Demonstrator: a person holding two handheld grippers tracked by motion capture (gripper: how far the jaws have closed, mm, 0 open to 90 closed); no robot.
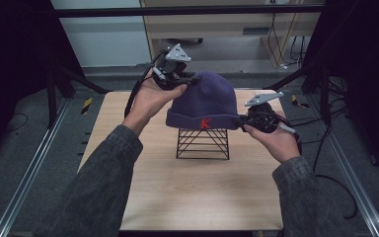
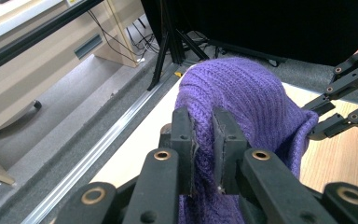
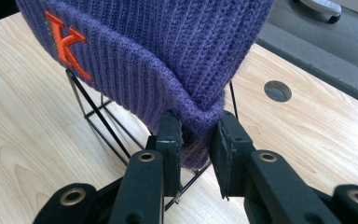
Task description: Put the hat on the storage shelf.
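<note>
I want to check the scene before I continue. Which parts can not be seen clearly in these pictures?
- High view: top of the wire stand, covered by the purple beanie.
- Left gripper view: beanie's lower edge, cut off behind the left tool.
- Right gripper view: beanie's crown, cut off by the top edge; stand's upper part, behind the cuff.

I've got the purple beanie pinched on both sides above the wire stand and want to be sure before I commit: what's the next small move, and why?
Probably lower both hands together a little, keeping the beanie level. The left gripper pinches the knit near the crown, the right gripper clamps the folded cuff, and the cuff sits just at the top of the black wire stand, so it looks not yet fully seated.
</note>
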